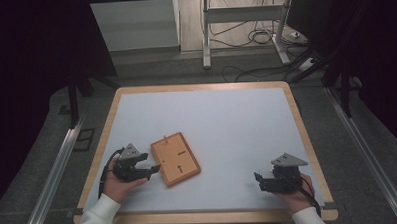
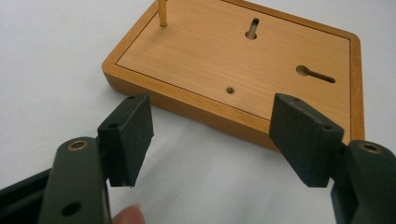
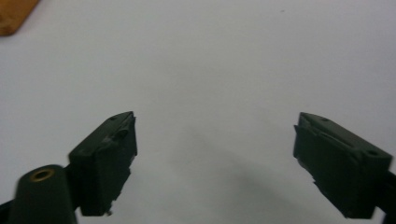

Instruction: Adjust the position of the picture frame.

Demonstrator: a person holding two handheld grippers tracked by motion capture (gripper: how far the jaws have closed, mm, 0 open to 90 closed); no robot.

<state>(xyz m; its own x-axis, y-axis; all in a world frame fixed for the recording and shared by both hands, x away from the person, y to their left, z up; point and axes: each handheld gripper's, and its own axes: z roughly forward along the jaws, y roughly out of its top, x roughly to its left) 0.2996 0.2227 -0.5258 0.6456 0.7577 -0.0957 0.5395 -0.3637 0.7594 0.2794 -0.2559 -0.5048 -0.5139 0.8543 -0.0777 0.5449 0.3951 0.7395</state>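
Lying flat, wooden board (image 1: 175, 159) with long axis toward far-left; left tongs (image 1: 150, 162) spread beside it, right tongs (image 1: 259, 181) spread.

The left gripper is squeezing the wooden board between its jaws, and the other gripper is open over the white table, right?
Not quite. The left gripper is not squeezing the wooden board: in the left gripper view its jaws stand wide open just short of the board's near edge, touching nothing. The rest holds: the right gripper is open over the white table.
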